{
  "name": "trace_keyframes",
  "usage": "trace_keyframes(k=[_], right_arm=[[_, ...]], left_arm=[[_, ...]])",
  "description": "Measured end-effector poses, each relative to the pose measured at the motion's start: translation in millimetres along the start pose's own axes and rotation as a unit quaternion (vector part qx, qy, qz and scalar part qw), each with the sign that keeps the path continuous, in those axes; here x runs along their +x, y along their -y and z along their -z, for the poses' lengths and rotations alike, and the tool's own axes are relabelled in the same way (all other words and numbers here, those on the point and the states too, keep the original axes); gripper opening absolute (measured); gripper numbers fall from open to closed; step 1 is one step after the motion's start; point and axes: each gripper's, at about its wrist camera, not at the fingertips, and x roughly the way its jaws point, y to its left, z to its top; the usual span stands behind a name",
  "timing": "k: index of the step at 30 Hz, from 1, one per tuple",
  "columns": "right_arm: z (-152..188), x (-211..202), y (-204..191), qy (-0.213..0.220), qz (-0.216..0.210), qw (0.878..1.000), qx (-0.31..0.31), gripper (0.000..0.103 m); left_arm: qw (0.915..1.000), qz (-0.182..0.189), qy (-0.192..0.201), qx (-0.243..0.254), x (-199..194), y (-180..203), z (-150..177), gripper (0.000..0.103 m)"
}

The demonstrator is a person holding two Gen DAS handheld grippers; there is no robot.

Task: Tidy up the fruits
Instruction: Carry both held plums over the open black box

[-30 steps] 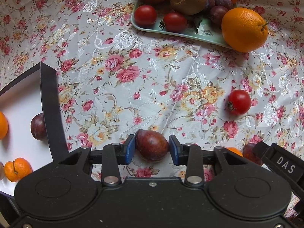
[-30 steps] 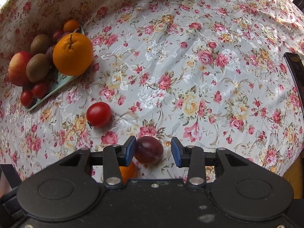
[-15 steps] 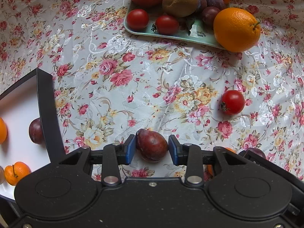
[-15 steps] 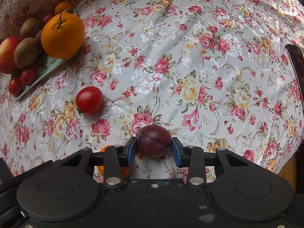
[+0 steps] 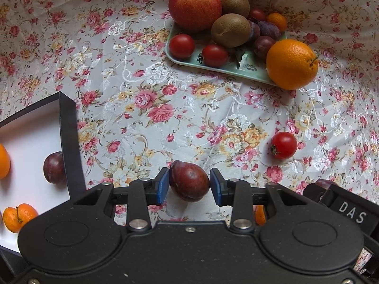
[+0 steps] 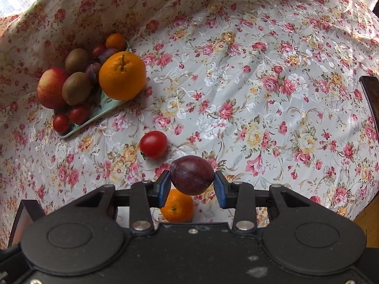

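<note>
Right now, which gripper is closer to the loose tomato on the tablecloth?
Right. The right gripper sits just beside the tomato; the left gripper is farther off, with the tomato well to its right.

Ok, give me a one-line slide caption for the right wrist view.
Right gripper holds a plum above a mandarin; tomato and fruit tray lie beyond.
</note>
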Motion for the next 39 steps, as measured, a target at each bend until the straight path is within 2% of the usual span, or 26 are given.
trace_keyframes(k=[8, 23, 30, 39], right_arm=[[4.6, -9.4, -14.9, 0.009, -0.009, 1.0, -0.012, 0.039], [27.3, -15.4, -53.6, 0.015, -0.021, 0.998, -0.06, 0.039], [38.6, -17.8, -83.1, 0.019, -0.031, 0.995, -0.09, 0.039], [64.2, -19.4, -127.8, 0.017, -0.046, 0.989, -0.141, 0.039]], left_arm=[[0.9992, -0.009, 0.023, -0.031, -11.7, -25.1, 3.7, 0.045], [0.9947, -0.036, 0.081, -0.052, -42.4, -73.4, 14.6, 0.045], [0.9913, -0.05, 0.09, -0.082, -53.7, -111.0, 14.7, 0.045], [0.9809, -0.099, 0.102, -0.133, -72.9, -176.6, 18.3, 0.045]])
